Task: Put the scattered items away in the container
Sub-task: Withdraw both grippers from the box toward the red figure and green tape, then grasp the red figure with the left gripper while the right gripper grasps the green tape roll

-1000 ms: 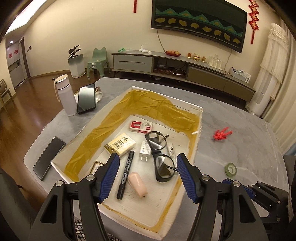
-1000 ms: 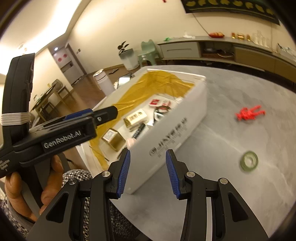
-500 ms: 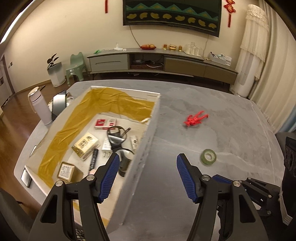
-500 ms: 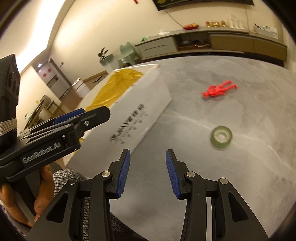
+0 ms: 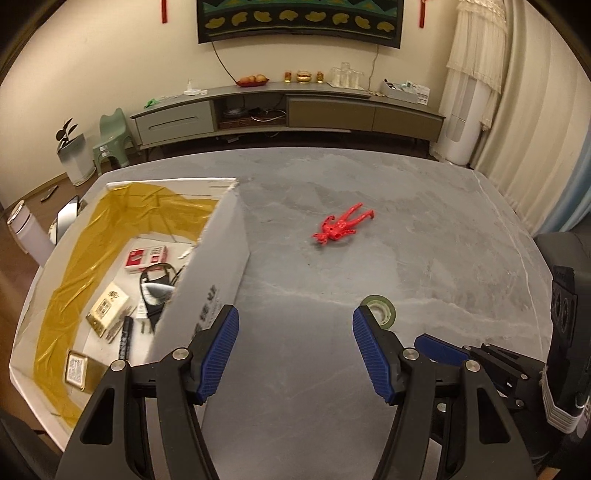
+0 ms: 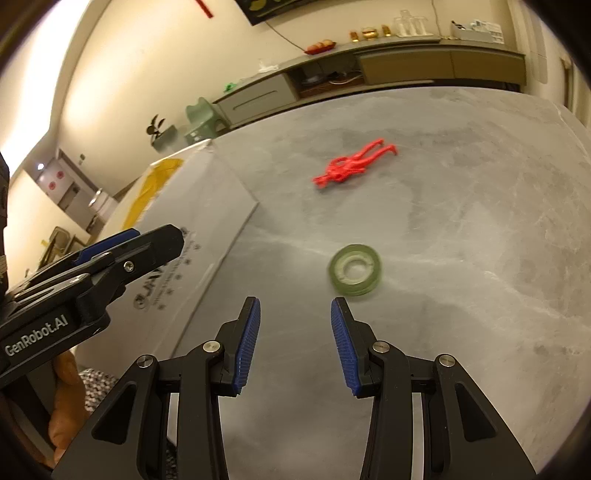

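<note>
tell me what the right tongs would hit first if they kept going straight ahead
Most likely the bare grey table, with the green tape roll just right of that line. The right tongs are open and empty; depth is hard to judge.

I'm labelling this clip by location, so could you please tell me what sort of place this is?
Most likely a home living room: a long low media cabinet runs along the wall under a wall-mounted screen, with curtains at the right and a small green child's stool nearby.
</note>
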The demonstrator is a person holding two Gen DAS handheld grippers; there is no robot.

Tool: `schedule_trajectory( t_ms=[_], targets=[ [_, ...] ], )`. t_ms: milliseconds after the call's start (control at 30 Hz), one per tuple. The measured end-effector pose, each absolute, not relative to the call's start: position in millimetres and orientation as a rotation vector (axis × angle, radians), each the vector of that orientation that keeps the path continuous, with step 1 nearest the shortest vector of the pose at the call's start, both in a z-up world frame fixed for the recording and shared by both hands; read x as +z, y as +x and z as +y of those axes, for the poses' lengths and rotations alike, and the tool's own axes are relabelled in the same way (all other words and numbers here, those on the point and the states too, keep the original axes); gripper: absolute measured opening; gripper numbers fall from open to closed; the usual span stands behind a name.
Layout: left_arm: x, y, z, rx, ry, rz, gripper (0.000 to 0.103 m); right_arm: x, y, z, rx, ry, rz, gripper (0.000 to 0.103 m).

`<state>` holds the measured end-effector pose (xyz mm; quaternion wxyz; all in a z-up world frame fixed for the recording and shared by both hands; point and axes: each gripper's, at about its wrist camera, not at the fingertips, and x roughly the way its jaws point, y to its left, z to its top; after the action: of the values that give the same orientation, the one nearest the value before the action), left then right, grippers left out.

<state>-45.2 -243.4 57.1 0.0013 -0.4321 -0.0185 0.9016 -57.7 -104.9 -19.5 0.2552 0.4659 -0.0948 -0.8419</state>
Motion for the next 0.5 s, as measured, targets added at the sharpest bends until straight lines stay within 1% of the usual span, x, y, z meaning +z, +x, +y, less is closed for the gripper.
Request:
schedule_trajectory(
  t_ms=[500],
  targets=[
    [27,-121,-228,2.715,-1.416,-0.113,0.065,-56,-106,-107,-2.381,1.319,-0.17,0.042]
  ],
)
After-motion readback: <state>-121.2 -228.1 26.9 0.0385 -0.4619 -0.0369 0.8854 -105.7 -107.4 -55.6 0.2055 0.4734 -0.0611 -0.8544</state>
